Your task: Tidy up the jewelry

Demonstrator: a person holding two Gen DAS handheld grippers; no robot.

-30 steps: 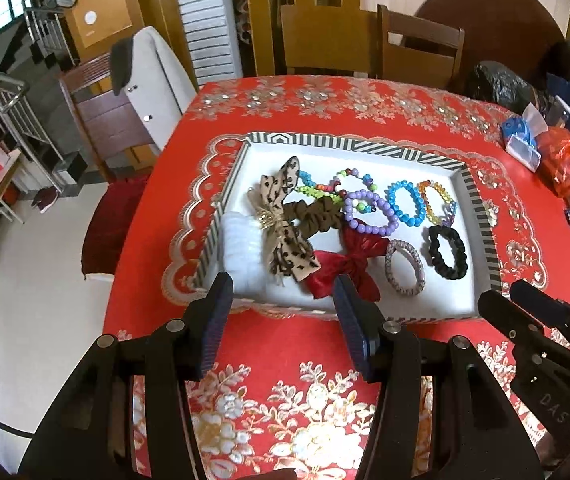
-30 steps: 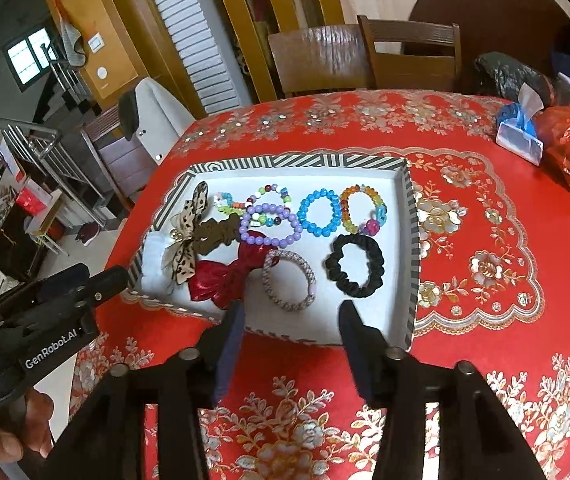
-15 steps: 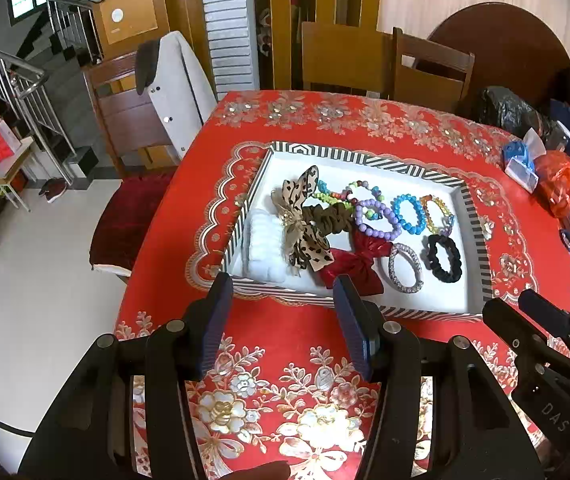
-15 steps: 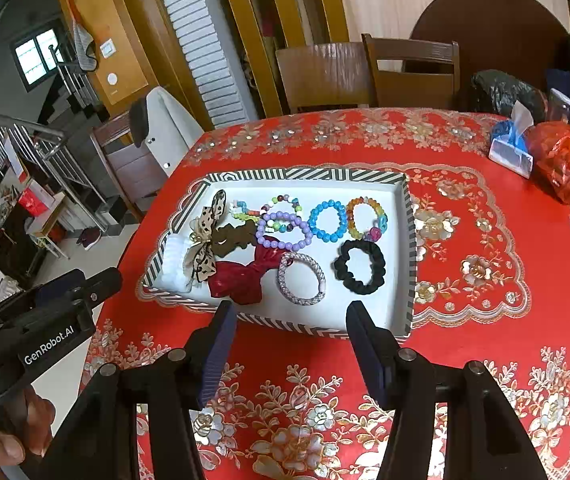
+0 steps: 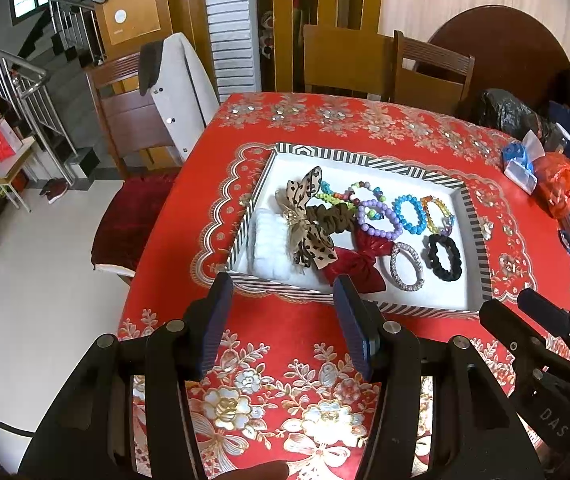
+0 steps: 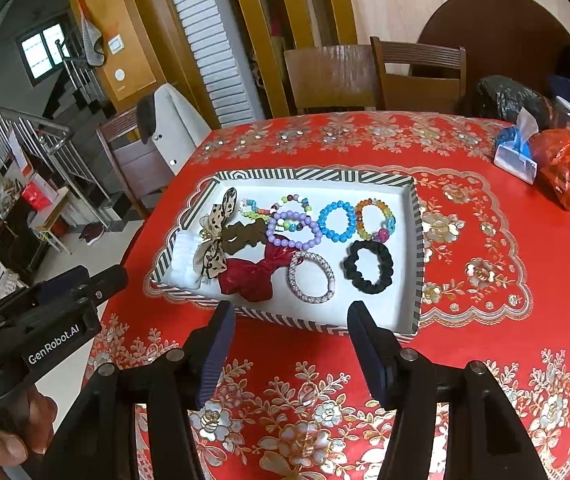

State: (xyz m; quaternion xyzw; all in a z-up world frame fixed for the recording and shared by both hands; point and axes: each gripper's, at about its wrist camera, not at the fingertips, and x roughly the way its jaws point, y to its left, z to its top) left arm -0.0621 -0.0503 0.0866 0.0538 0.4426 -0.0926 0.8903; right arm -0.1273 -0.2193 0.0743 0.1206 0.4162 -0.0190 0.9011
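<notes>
Both the left tool (image 5: 283,300) and right tool (image 6: 291,326) hang wide, holding nothing. Ahead of each lies the striped tray (image 6: 415,240), its black scrunchie (image 6: 368,266) nearest the right tool.

Striped-rim white tray (image 6: 416,240) holds bracelets (image 6: 336,222), scrunchies (image 6: 368,267), bows (image 6: 251,276) — all lying flat.
</notes>
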